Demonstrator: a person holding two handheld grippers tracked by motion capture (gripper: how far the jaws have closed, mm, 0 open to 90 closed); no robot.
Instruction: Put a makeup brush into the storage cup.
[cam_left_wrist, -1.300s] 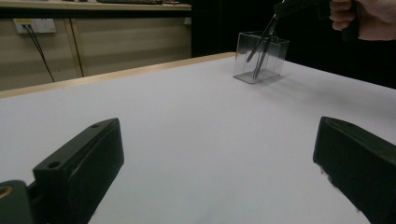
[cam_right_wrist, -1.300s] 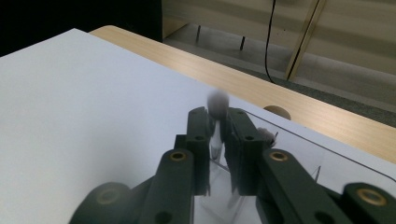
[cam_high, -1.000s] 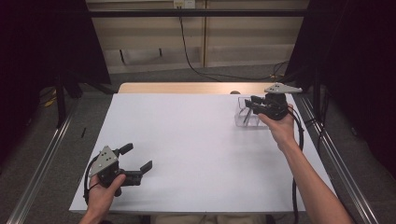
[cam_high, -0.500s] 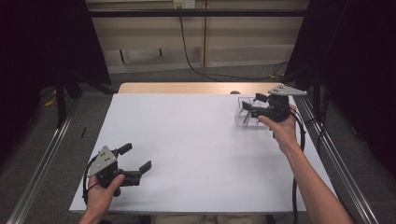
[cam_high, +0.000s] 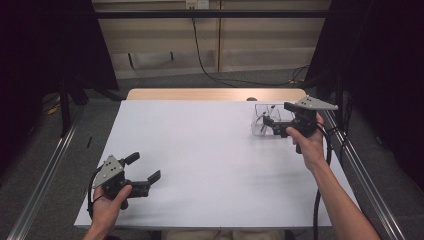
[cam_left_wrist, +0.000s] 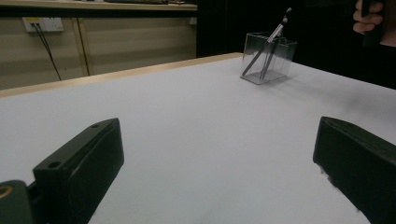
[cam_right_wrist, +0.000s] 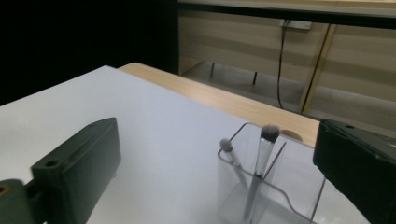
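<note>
A clear plastic holder (cam_high: 262, 125) stands at the back right of the white table (cam_high: 210, 165), with two makeup brushes leaning in it. In the right gripper view the holder (cam_right_wrist: 275, 196) sits close below, with a dark-headed brush (cam_right_wrist: 269, 132) and a smaller brush (cam_right_wrist: 226, 144) beside it. My right gripper (cam_high: 277, 115) hovers at the holder's right side. Its jaws have just been opening and now stand open, and the brush tops show in the gap, touched by neither pad. My left gripper (cam_high: 145, 166) rests open and empty near the front left. Its view shows the holder (cam_left_wrist: 268, 58) far off.
A strip of wooden tabletop (cam_high: 215, 94) runs along the back edge. Metal rails (cam_high: 45, 180) flank the table on both sides. A black cable (cam_high: 205, 55) hangs from a wall socket behind. Broad bare white surface lies between the two grippers.
The right gripper's jaws have spread from nearly closed to wide, and the hand has drifted slightly right of the holder. The left hand and gripper have stayed put.
</note>
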